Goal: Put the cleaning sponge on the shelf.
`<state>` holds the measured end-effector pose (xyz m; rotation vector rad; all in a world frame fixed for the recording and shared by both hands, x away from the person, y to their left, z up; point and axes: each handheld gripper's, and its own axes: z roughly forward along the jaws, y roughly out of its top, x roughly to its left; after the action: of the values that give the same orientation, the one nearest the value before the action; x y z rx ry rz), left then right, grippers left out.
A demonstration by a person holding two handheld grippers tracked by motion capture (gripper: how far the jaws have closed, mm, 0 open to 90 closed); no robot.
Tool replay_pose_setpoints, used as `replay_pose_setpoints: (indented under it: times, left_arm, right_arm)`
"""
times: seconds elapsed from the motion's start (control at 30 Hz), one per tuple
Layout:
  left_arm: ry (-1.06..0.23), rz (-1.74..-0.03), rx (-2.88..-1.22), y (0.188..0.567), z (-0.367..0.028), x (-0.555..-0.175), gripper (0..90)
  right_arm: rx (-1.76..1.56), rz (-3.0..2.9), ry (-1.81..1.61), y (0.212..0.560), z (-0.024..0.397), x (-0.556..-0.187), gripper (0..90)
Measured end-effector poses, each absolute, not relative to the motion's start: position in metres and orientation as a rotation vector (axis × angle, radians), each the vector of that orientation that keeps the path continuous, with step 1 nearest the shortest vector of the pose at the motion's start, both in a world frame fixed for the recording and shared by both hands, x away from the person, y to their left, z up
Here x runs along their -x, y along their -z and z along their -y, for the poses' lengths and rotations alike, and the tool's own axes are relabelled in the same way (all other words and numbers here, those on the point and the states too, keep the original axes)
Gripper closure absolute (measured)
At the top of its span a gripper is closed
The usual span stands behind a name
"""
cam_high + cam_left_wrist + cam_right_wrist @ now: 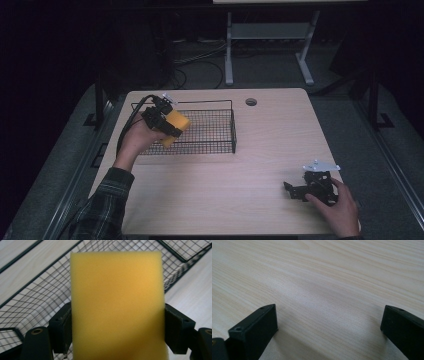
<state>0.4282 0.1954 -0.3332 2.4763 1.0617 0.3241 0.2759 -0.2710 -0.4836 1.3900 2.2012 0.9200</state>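
Sponge (116, 305) between the left tongs (172, 126): plain yellow-orange, fine porous texture, a darker orange shading toward its lower part. Left tongs: matte black, brass-coloured rivets at the base, pale grey plate on top. Wire basket (220, 145) beneath and beyond the left tongs: black wire, small square grid pattern, thicker black rim. Surface (319, 282): light beige wood with fine wavy grain lines, seen between the right tongs (293, 190). Right tongs: black, with a pale grey plate above them. Sleeve (102, 205) behind the left tongs: dark green plaid with lighter crossing lines. Floor (350, 120) around the surface: grey.
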Motion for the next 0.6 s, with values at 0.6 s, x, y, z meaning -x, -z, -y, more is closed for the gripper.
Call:
replay_pose_setpoints:
  times: [0.6]
  left_arm:
    - [-0.387, -1.185, -2.434, 0.339, -0.231, -0.45, 22.9]
  right_arm:
    - [-1.39, -2.201, -0.92, 0.484, 0.271, -0.276, 0.1]
